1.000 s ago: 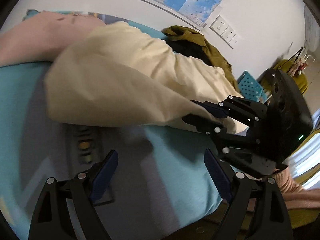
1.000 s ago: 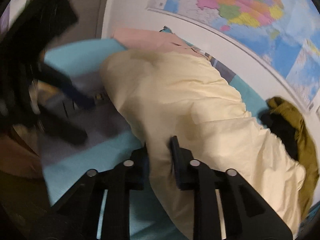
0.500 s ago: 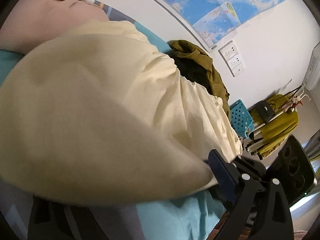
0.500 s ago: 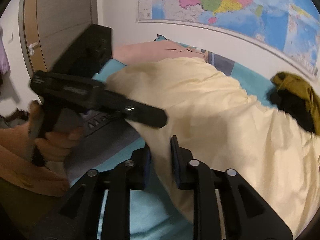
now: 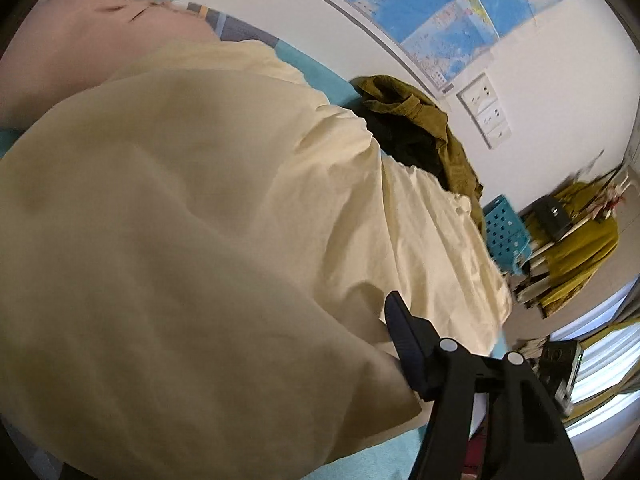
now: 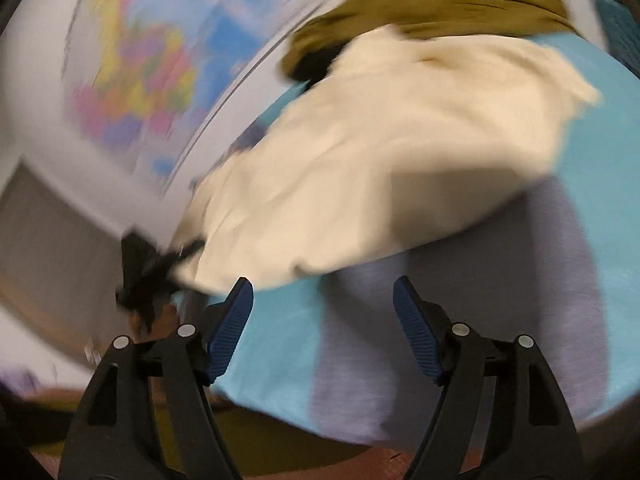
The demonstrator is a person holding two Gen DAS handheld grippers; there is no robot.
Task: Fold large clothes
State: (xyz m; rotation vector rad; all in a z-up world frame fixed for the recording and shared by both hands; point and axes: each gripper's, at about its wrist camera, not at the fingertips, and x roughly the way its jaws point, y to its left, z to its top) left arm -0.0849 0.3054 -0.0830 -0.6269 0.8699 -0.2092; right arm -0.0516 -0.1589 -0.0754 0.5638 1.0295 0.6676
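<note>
Left gripper (image 5: 280, 380) was half buried: only its right finger (image 5: 404, 344) showed, the other hidden under the cream garment (image 5: 208, 216) draped across the lens; jaws closing with cloth between them, but whether the pads pressed it could not be told. Right gripper (image 6: 322, 324) had both blue pads clear, jaws opening, nothing between them, just teal sheet (image 6: 600, 128) below. Right wrist view heavily smeared; a dark shape (image 6: 148, 276) at the garment's near-left corner was too blurred to identify. Cream garment lay spread over the bed, its far end touching an olive garment (image 5: 424, 120) bunched by the wall. Pink fabric (image 5: 100, 48) beyond it, cut off at frame edge. World map (image 5: 460, 12) and sockets (image 5: 486, 110) on white wall; teal crate (image 5: 504, 232) on floor.
</note>
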